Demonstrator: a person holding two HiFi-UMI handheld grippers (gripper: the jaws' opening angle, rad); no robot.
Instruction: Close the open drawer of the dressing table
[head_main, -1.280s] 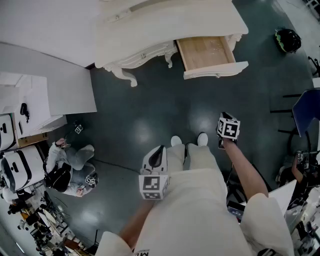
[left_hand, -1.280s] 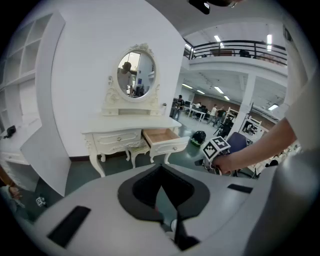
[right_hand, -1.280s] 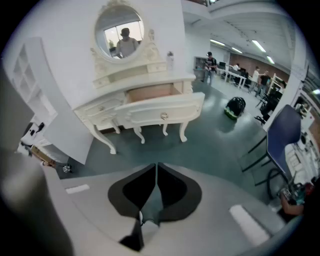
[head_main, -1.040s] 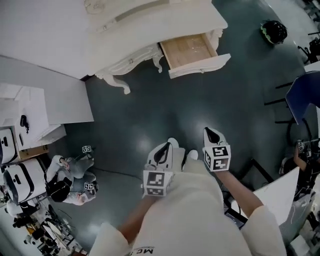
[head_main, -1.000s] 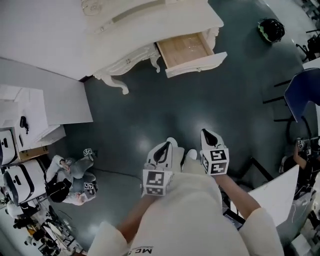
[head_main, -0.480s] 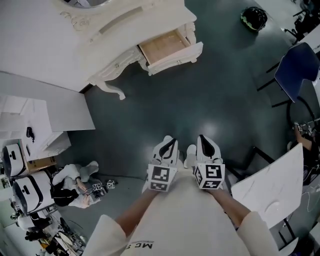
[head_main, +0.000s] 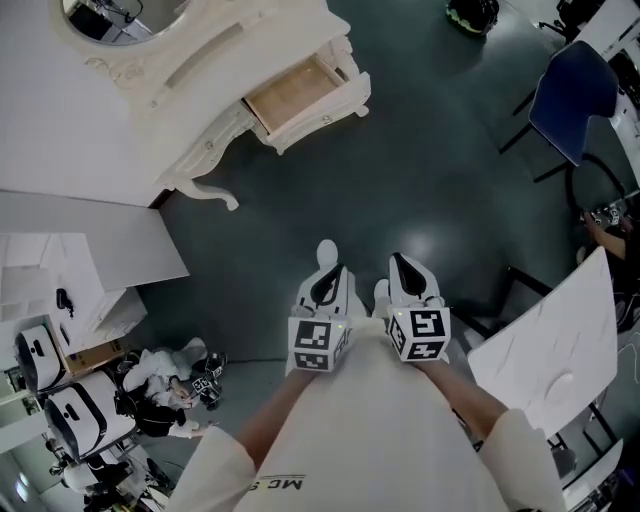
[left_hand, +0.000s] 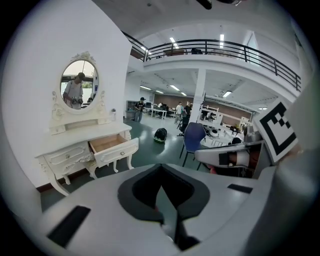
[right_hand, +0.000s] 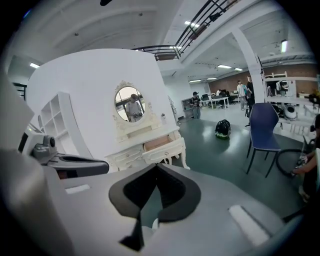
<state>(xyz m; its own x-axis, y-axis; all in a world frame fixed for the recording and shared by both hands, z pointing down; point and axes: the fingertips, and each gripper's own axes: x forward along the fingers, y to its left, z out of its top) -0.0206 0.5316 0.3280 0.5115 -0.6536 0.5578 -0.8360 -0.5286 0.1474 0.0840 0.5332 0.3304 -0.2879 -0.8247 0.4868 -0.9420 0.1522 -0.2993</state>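
Your left gripper (head_main: 325, 275) and right gripper (head_main: 400, 262) are both clenched on nothing, jaws together, side by side just behind your white shoe (head_main: 326, 253). Well ahead of them and off to the left stands the white carved dressing table (head_main: 200, 70), its pale wood-lined drawer (head_main: 300, 95) pulled out. Only the gripper views show the oval mirror (left_hand: 79, 91) upright above the tabletop. Only the head view shows the white board (head_main: 545, 345) just right of your right gripper. Bare dark floor (head_main: 400, 170) lies between jaws and drawer. A blue chair (head_main: 570, 85) and a black helmet-like object (head_main: 472, 12) sit ahead to the right, well apart from the drawer.
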